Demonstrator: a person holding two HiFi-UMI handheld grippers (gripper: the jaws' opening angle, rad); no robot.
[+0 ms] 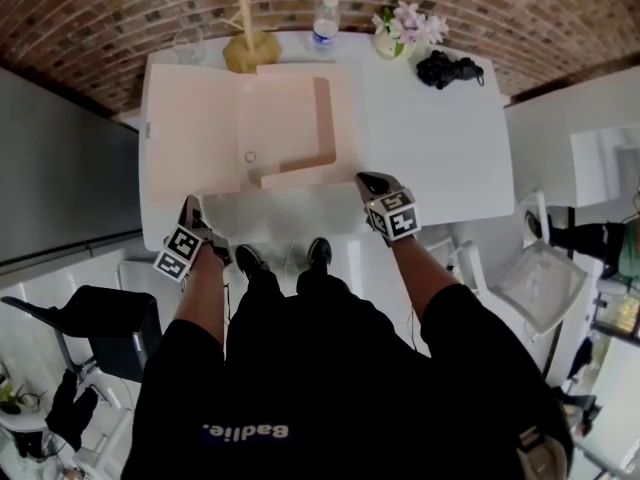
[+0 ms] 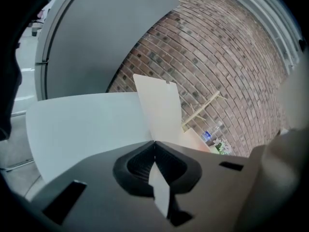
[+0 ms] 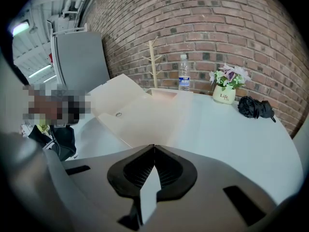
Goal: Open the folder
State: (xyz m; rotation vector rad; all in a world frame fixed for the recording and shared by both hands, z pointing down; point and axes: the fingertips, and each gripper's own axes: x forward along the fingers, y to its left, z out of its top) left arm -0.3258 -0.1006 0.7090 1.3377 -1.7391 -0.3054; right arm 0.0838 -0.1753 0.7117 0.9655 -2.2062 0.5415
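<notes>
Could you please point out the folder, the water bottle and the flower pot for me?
folder (image 1: 195, 133), head view, on its pale left cover.
water bottle (image 3: 183, 77), right gripper view, on the middle of its body.
flower pot (image 3: 225, 96), right gripper view, on the white pot's front.

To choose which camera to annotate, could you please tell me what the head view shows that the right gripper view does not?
Only the head view: the left hand-held gripper and the person's shoes. Only the right gripper view: the right hand-held gripper with jaws shut and empty, and Life printed on the flower pot. Both: the open folder, water bottle and black folded umbrella.
</notes>
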